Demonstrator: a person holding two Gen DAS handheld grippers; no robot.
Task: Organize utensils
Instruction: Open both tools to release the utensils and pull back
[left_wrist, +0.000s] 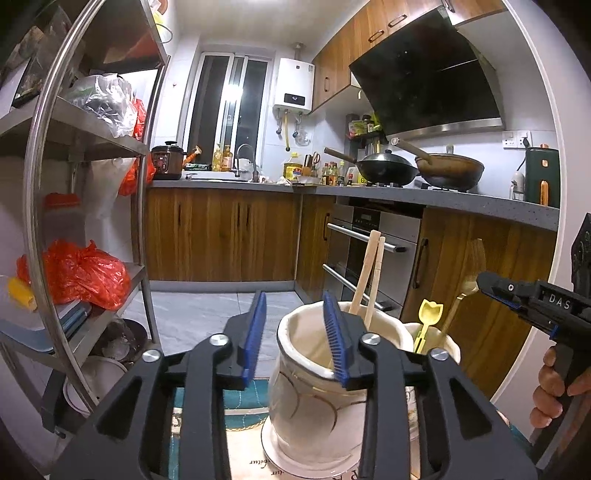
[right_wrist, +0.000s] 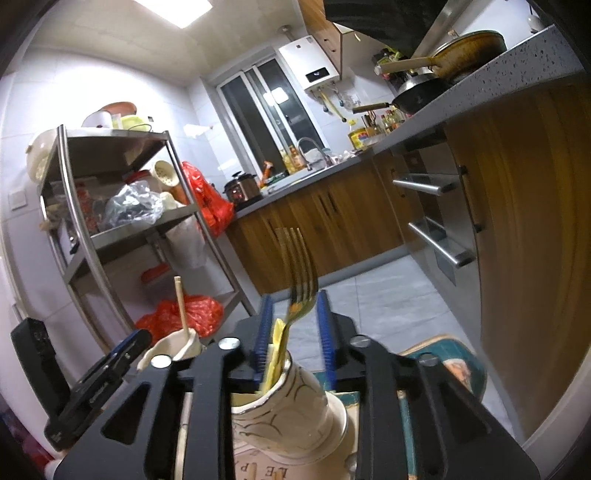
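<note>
from the left wrist we see our left gripper (left_wrist: 295, 325) with its blue pads apart, gripping nothing; the right-hand pad hangs over the rim of the near ceramic holder (left_wrist: 314, 398), the other stands outside it. two wooden chopsticks (left_wrist: 369, 273) lean in that holder against its far rim. just beside it to the right stands a second holder (left_wrist: 439, 339), with a yellow tulip-topped utensil (left_wrist: 428, 321) and a gold fork (left_wrist: 469, 273) upright in it. both holders sit on a printed mat (left_wrist: 251, 458) near its front edge. the right gripper (left_wrist: 495, 291) comes in from the right edge, a hand (left_wrist: 554, 387) on its grip.

from the right wrist we see our right gripper (right_wrist: 291, 332) with its jaws parted around the gold fork, whose tines rise between the pads; we judge no pad presses on it. the fork and the yellow utensil stand in the patterned holder directly below. the chopstick holder (right_wrist: 173, 347) shows to the left, one chopstick (right_wrist: 181, 306) poking up, beside the left gripper (right_wrist: 122, 350).

we judge that both tools are at the letting-go stage, with the utensils sorted into their holders. next, each gripper would need to draw back clear of the handles without tipping a holder, then look for any utensil not yet stowed.
</note>
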